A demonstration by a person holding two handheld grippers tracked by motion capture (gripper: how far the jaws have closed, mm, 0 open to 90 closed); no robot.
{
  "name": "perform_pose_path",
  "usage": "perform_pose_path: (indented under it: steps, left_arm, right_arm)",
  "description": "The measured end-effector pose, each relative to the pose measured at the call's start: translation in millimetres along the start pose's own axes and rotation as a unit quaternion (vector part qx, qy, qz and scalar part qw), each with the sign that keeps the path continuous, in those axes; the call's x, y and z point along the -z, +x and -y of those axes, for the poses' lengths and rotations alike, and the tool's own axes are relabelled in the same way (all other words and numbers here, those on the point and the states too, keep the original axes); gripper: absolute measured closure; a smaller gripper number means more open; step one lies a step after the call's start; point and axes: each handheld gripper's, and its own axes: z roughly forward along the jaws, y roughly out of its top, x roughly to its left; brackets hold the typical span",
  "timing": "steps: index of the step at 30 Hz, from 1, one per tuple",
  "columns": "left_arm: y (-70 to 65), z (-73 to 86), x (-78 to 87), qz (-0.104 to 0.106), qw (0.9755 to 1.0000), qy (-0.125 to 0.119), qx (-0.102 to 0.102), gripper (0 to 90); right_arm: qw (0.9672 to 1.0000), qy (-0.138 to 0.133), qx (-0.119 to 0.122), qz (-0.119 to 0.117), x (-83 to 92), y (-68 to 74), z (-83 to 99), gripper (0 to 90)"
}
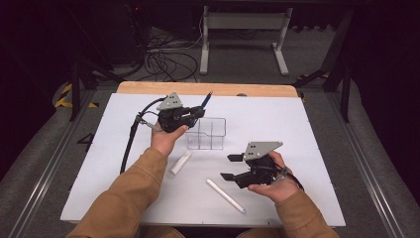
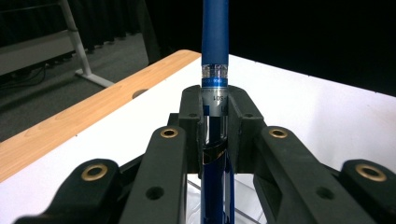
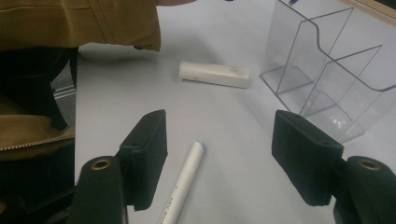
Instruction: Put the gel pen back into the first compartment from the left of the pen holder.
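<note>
One blue pen (image 2: 215, 32) points away beyond the left hand-held gripper (image 2: 215, 116).

You have a white surface (image 1: 277, 119) with a wooden far edge (image 1: 208, 89), and beyond it, on the grey floor (image 1: 317, 59), the white legs of a stand (image 1: 242, 29) and a tangle of black cables (image 1: 166, 62).
</note>
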Motion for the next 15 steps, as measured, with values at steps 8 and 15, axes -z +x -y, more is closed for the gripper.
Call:
perform_pose_path:
  steps: [8,15]
  left_arm:
    - [-4.6,-5.7,17.8,-0.048,0.9988,0.007,-0.01,42.8]
    - [-19.8,-9.1,45.7,-0.055,0.9983,-0.004,-0.015,29.5]
  right_arm:
    - [1.0,-0.004,-0.002,0.001,2.0,-0.3,-0.1,35.6]
    - [1.0,-0.005,-0.003,0.005,3.4,-1.0,-0.4,35.6]
